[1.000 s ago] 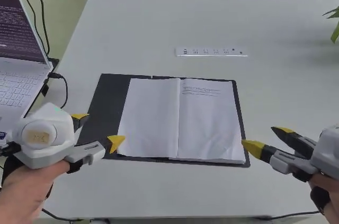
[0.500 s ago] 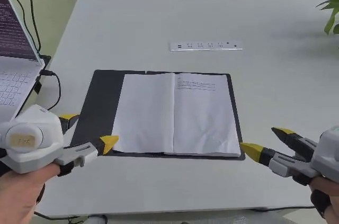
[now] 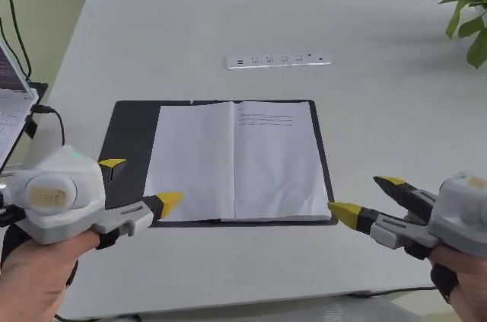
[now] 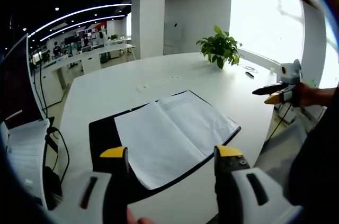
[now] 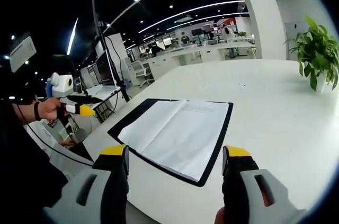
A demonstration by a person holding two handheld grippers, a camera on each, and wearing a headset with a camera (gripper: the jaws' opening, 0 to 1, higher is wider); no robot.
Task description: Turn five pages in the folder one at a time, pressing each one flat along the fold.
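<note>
While open, folder (image 3: pixel 228 162) flat, plant (image 4: pixel 218 49) beyond.

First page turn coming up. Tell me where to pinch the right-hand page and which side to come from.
Pinch the right-hand page at its lower outer corner, coming from the right with the right gripper, open just off that corner. The sheets are held at the fold, so the outer edge looks free to lift. Take the top sheet alone.
</note>
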